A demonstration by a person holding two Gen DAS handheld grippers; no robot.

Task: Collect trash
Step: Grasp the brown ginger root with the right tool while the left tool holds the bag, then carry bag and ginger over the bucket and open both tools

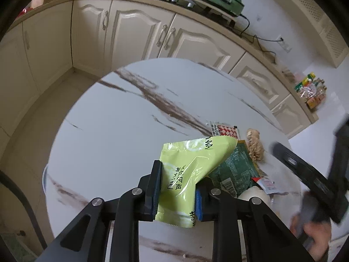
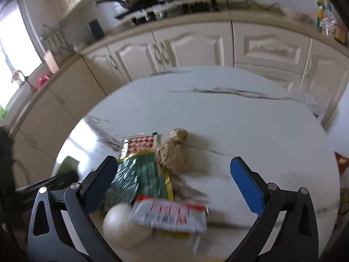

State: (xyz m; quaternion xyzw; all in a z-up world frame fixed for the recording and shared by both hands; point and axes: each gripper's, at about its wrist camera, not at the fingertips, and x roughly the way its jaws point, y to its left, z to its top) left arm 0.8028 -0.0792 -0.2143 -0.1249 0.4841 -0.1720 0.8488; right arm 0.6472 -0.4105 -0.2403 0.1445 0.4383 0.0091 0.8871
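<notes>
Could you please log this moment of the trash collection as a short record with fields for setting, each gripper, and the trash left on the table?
setting: round marble-look table in a kitchen with cream cabinets
left gripper: jaws closed on the light green wrapper, pads pressing its sides
right gripper: jaws wide open, nothing between them, above the pile
trash on table: dark green packet, red-and-white checked packet, crumpled brown paper, red-and-white sachet, white round object
image quality: right wrist view blurred
</notes>
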